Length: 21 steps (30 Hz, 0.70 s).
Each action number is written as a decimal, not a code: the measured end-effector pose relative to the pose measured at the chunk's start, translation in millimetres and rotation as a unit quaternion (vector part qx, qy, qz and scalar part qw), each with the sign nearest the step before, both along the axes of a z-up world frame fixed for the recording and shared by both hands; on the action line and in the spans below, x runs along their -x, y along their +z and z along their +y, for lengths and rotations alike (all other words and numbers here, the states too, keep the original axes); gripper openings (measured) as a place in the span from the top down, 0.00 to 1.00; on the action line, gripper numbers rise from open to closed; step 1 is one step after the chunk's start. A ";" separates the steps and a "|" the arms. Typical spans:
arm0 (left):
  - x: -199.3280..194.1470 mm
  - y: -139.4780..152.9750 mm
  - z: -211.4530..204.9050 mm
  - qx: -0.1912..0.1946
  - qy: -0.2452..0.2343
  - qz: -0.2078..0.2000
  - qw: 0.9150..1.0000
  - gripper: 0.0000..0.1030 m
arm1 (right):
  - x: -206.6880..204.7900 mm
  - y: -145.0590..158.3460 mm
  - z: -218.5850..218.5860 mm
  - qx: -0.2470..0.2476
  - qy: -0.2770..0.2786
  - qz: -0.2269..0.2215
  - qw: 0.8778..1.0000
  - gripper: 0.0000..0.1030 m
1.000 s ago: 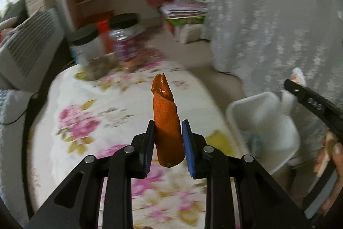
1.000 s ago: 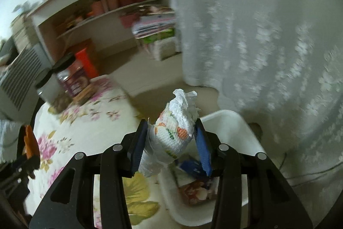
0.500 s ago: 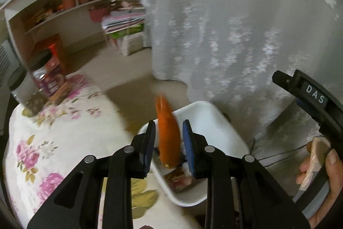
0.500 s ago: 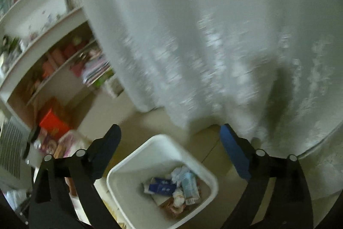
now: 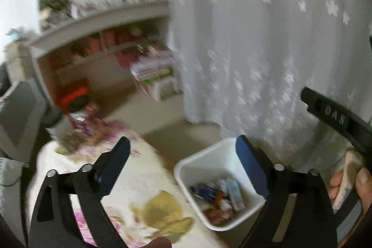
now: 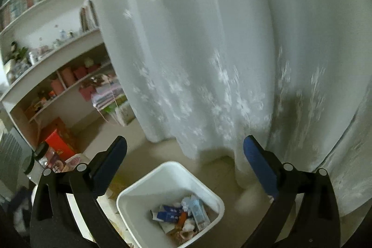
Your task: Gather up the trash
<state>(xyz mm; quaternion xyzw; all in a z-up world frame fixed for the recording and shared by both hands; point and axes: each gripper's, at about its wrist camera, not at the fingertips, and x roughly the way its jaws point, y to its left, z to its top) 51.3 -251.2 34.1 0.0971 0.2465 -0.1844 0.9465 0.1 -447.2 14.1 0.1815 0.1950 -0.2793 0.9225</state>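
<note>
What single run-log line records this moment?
left gripper: opening, empty | right gripper: opening, empty | white bin: holds trash

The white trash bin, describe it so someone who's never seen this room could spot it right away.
Find the long white flower-patterned curtain; on the floor at its foot, beside the floral-clothed table, stands the white square plastic bin. It is the only open-topped container there, with crumpled wrappers and small packets inside.

"DAS" in raised pale letters on black arm of right tongs (image 5: 334,115), seen in left wrist view. Wrapper print in bin (image 6: 144,190) too blurred to read.
</note>
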 end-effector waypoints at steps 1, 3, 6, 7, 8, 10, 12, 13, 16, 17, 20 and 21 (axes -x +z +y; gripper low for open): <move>5.3 4.9 11.4 0.004 0.012 -0.021 1.000 0.06 | 2.0 3.5 9.3 0.017 0.002 -0.007 1.000 0.07; 19.3 11.7 35.9 0.002 0.037 -0.073 0.997 0.06 | 6.9 11.7 35.5 0.073 -0.002 -0.020 0.997 0.07; 27.4 14.1 72.0 0.000 0.070 -0.095 0.993 0.06 | 12.4 21.3 75.5 0.144 0.010 -0.031 0.989 0.07; 27.5 12.8 82.6 0.004 0.077 -0.087 0.993 0.06 | 15.3 23.2 87.7 0.154 0.019 -0.034 0.987 0.07; 26.8 10.7 92.2 0.006 0.083 -0.076 0.994 0.06 | 18.9 23.5 101.0 0.156 0.032 -0.038 0.987 0.07; 25.8 3.0 114.6 0.006 0.096 -0.050 0.994 0.06 | 23.1 20.3 119.6 0.153 0.050 -0.034 0.986 0.07; 28.5 -3.3 131.1 0.009 0.103 -0.041 0.994 0.06 | 26.7 11.7 140.2 0.157 0.063 -0.025 0.985 0.07; 29.2 -7.8 139.4 0.008 0.108 -0.037 0.993 0.06 | 28.7 7.9 148.6 0.157 0.071 -0.023 0.985 0.07; 31.1 -19.1 162.7 0.011 0.130 -0.032 0.991 0.06 | 28.9 -4.1 168.3 0.142 0.100 -0.013 0.985 0.07; 31.6 -22.4 169.2 0.015 0.136 -0.032 0.990 0.06 | 30.1 -7.8 174.1 0.133 0.108 -0.011 0.985 0.07; 30.3 -30.4 182.6 0.021 0.146 -0.023 0.989 0.06 | 28.0 -16.9 183.8 0.123 0.116 -0.007 0.986 0.07; 28.9 -31.7 184.7 0.022 0.148 -0.020 0.989 0.06 | 25.8 -19.6 186.9 0.124 0.119 -0.005 0.985 0.07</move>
